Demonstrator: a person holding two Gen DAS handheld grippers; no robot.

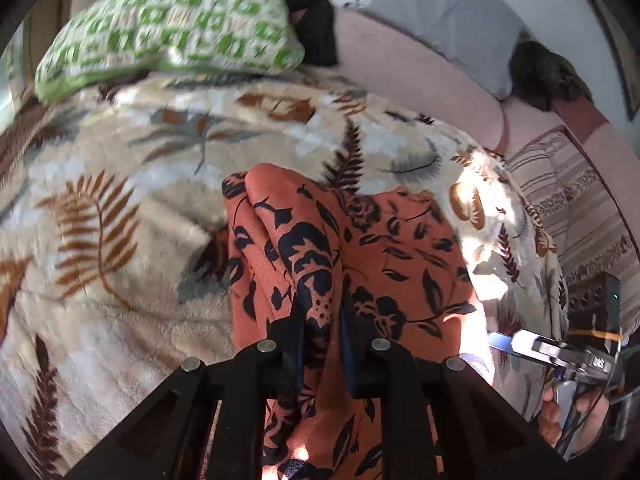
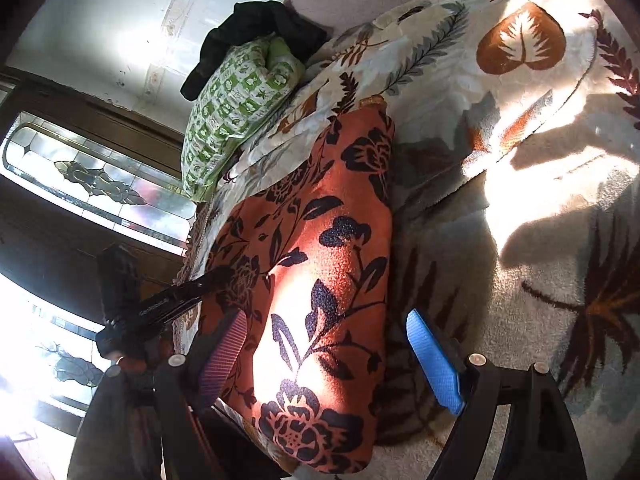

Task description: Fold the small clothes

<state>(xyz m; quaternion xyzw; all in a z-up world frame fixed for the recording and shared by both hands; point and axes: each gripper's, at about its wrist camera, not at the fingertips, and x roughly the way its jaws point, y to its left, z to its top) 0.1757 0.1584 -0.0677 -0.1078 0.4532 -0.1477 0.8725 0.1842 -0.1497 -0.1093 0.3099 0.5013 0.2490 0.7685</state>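
An orange garment (image 1: 400,248) with a dark flower print lies on a leaf-print blanket (image 1: 120,168). My left gripper (image 1: 322,308) is shut on a raised fold of it, with the cloth bunched between both pads. In the right wrist view the same garment (image 2: 340,184) lies folded in a long strip, sunlit in the middle. My right gripper (image 2: 326,320) stands open astride its near end. The blue pad (image 2: 436,364) is clear of the cloth, and the purple pad (image 2: 224,360) is over its left edge. A left gripper finger (image 2: 208,280) reaches the garment's left edge.
A green-patterned pillow (image 1: 172,28) with dark clothes (image 1: 312,8) on it lies at the blanket's far end. A grey pillow (image 1: 440,20) and a dark furry heap (image 1: 548,72) lie at the back right, with striped cloth (image 1: 580,200) to the right. A leaded window (image 2: 100,184) is on the left.
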